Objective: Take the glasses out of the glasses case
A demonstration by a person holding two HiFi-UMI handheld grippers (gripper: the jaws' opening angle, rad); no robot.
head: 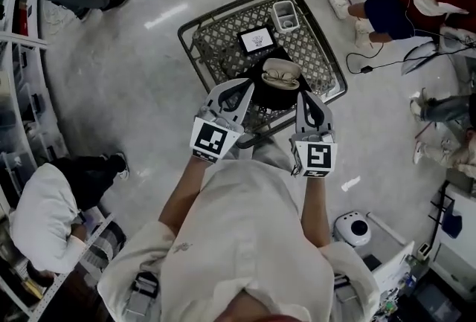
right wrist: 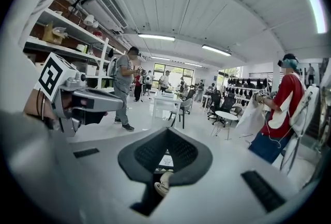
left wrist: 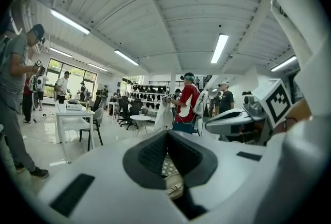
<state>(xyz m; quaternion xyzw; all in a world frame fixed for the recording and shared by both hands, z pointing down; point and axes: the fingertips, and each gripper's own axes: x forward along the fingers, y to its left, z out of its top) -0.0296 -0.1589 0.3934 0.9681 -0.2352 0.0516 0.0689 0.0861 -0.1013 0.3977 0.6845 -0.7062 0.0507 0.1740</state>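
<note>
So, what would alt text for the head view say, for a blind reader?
Seen from above, a person holds the left gripper and right gripper, jaws together, beside an open beige glasses case with the glasses inside, lying in a wire basket.

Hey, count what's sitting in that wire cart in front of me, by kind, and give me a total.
glasses case: 1
glasses: 1
picture card: 1
white tub: 1
black pad under the case: 1
Total: 5
</note>
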